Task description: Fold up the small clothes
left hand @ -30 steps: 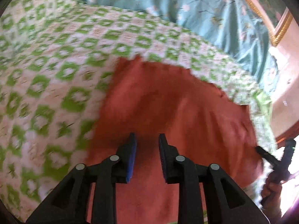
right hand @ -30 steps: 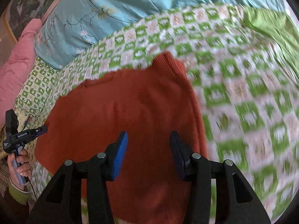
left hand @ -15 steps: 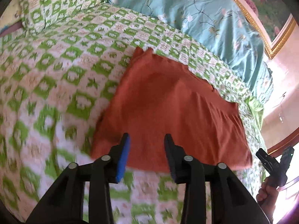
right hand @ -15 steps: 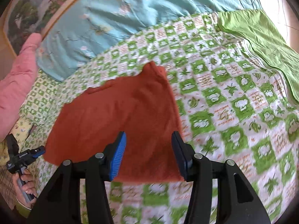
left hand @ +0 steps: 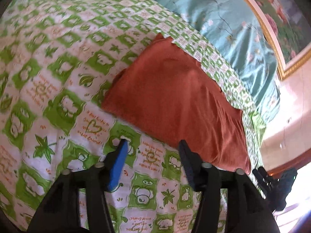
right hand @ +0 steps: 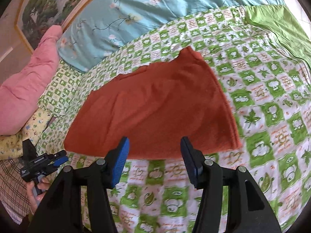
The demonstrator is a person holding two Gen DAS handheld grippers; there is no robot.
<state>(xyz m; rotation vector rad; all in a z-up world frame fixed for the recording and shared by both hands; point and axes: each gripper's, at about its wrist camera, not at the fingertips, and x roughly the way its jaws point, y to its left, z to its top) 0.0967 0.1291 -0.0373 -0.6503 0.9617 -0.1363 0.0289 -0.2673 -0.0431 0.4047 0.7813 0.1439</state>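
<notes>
A rust-red knitted garment [left hand: 175, 97] [right hand: 155, 106] lies folded flat on the green-and-white patterned bedspread [left hand: 58, 77] [right hand: 272, 116]. My left gripper [left hand: 153, 145] hangs over the bedspread just short of the garment's near edge; its jaws are opening and nothing is between them. My right gripper [right hand: 154, 141] is open above the garment's near edge, also with nothing between its fingers. In the left wrist view the right gripper's body shows at the lower right [left hand: 276, 186]; in the right wrist view the left gripper [right hand: 58, 157], held by a hand [right hand: 37, 192], sits at the lower left.
A teal flowered quilt [left hand: 233, 29] [right hand: 155, 9] is piled behind the garment. A pink pillow [right hand: 25, 87] lies at the left, a green sheet [right hand: 281, 25] at the far right. A framed picture [left hand: 281, 19] [right hand: 48, 5] hangs behind the bed.
Both grippers have drawn back from over the garment toward its near edge, so more bedspread shows below it. The left jaws have spread wider; the right jaws widened slightly.
</notes>
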